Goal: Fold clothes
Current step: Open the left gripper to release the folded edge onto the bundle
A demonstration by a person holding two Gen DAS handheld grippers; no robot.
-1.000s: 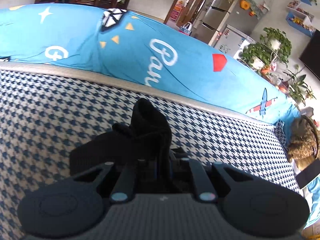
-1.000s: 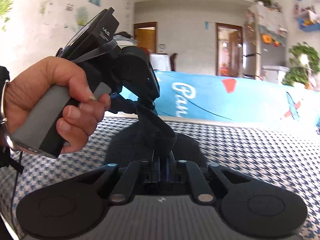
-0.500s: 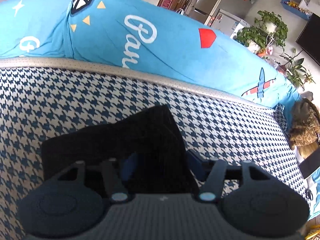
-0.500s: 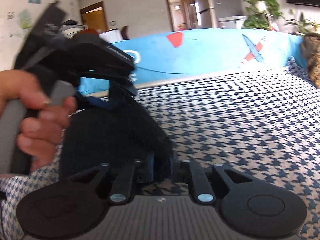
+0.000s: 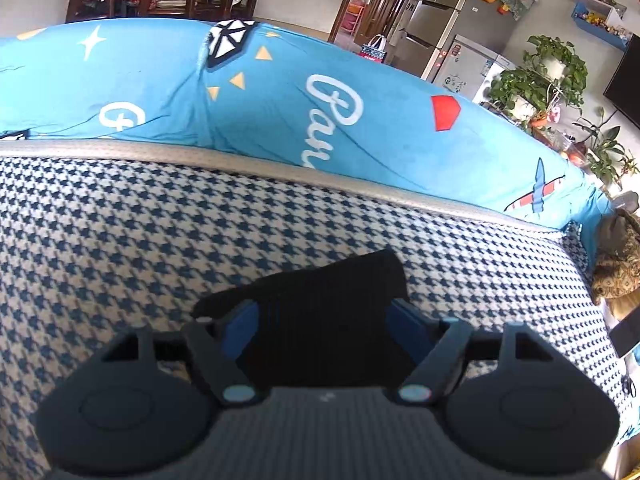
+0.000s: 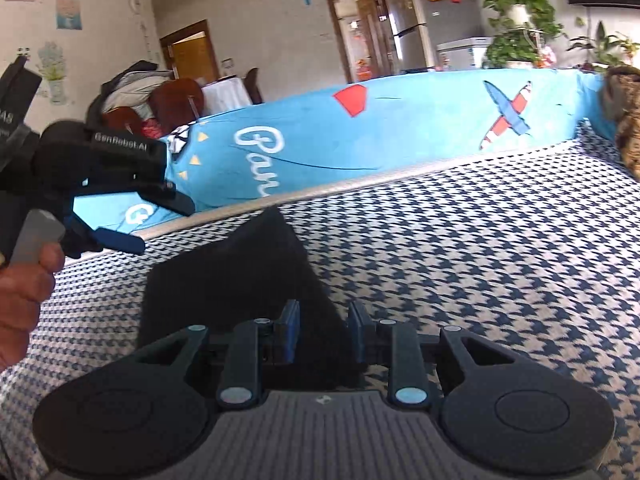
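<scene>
A black folded garment (image 5: 324,312) lies flat on the houndstooth cover (image 5: 120,232). My left gripper (image 5: 322,320) is open wide just above the garment's near edge, its blue pads (image 5: 240,320) apart on either side and holding nothing. In the right wrist view the garment (image 6: 232,280) shows as a dark slab with a pointed far corner. My right gripper (image 6: 323,332) is open over its near right corner, with cloth lying under the gap. The left gripper (image 6: 156,224) hangs open at the left, held by a hand (image 6: 24,292).
A blue printed cushion cover (image 5: 280,112) runs along the back of the seat behind a grey piping edge (image 5: 280,172). A brown patterned cushion (image 5: 620,264) sits at the far right. Houndstooth surface stretches right of the garment (image 6: 480,260).
Both grippers held the black garment bunched up; it now lies flat on the cover. Both grippers have opened and let go, and the left one has drawn back slightly.
</scene>
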